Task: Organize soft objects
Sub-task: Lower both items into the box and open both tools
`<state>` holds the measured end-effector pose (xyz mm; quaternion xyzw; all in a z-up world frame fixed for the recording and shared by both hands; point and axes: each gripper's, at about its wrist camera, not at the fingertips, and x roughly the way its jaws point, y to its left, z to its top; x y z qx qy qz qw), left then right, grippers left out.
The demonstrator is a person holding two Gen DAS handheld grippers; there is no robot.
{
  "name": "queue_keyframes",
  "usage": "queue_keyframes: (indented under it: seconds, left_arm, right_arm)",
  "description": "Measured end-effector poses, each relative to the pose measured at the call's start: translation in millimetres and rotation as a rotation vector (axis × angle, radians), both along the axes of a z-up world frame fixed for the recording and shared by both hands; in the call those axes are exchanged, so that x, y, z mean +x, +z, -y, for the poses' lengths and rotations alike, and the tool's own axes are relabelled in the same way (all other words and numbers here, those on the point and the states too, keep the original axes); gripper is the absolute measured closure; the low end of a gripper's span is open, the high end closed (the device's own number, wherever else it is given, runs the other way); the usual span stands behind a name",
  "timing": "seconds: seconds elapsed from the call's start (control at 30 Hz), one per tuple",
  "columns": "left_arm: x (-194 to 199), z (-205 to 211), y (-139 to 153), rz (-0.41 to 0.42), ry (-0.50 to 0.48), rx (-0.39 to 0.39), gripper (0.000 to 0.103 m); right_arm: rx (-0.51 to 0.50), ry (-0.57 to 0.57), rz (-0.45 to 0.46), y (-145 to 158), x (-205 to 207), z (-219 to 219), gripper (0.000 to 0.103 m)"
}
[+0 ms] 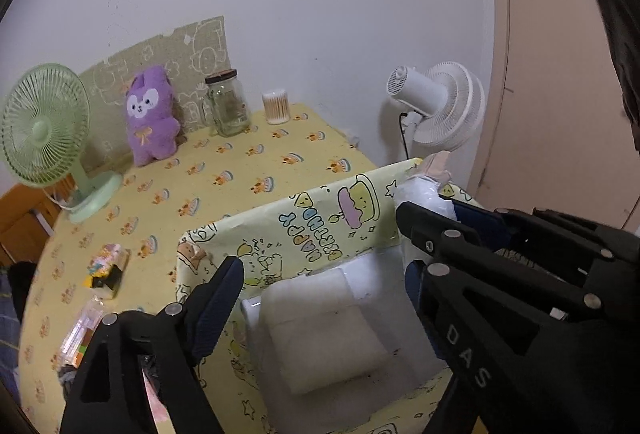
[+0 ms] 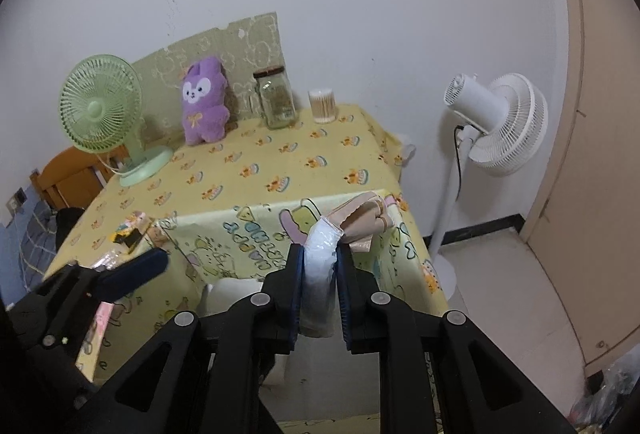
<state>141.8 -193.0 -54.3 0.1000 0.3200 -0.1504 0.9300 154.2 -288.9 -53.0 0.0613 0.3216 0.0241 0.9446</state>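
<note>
We see the right gripper (image 2: 318,274) with its two blue-padded fingers (image 2: 295,286) pinched onto a white plastic-wrapped bundle (image 2: 320,254). A beige soft item (image 2: 366,220) sticks out of the top of the bundle, toward 1 o'clock from the fingertips. The bundle hangs over the open gift-wrap box (image 2: 248,234), close to its far wall, which is printed with cartoon figures and upside-down lettering.

In the left wrist view the left gripper (image 1: 320,254) stands wide apart with nothing between its fingers; one fingertip (image 1: 228,274) is at 9 o'clock of the box interior, while the other side is overlapped by the right gripper's black frame, so we cannot separate them cleanly. Inside the box we note a white folded pad (image 1: 324,330) lying flat on the bottom. The same wrapped bundle (image 1: 424,194) shows at the box's 2 o'clock corner, above the rim.

On the yellow tablecloth (image 1: 240,170), beyond the box at 11 o'clock, a purple plush (image 1: 150,114) leans upright against a green patterned board (image 1: 192,50). To its right stand a glass jar (image 1: 228,102) and a cotton-swab tub (image 1: 275,106), apart from each other. A green desk fan (image 1: 44,126) sits at 10 o'clock. A white pedestal fan (image 2: 496,122) stands on the floor at 2 o'clock of the table. Small packets (image 1: 106,266) lie at 9 o'clock of the box.
</note>
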Motion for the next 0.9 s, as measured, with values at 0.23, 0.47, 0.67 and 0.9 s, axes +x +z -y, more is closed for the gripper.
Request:
queue_keyframes:
  seconds: [0.23, 0.47, 0.67, 0.9]
  left_arm:
    - [-0.8, 0.0, -0.5, -0.008, -0.025, 0.01, 0.018]
    - [-3.8, -6.2, 2.3, -0.005, -0.017, -0.001, 0.015]
    - [-12.3, -17.2, 10.7, 0.024, -0.012, -0.01, 0.013]
    - [-23.8, -32.4, 22.6, 0.059, -0.003, -0.026, 0.012]
  right_arm:
    - [-0.037, -0.032, 0.018, 0.4, -2.1, -1.1, 0.031]
    - [-0.057, -0.044, 0.013, 5.6, -5.5, -8.2, 0.024]
    - [-0.061, -0.053, 0.032, 14.5, -14.5, -16.9, 0.016]
    - [-0.081, -0.066, 0.087, 27.6, -29.1, -30.6, 0.011]
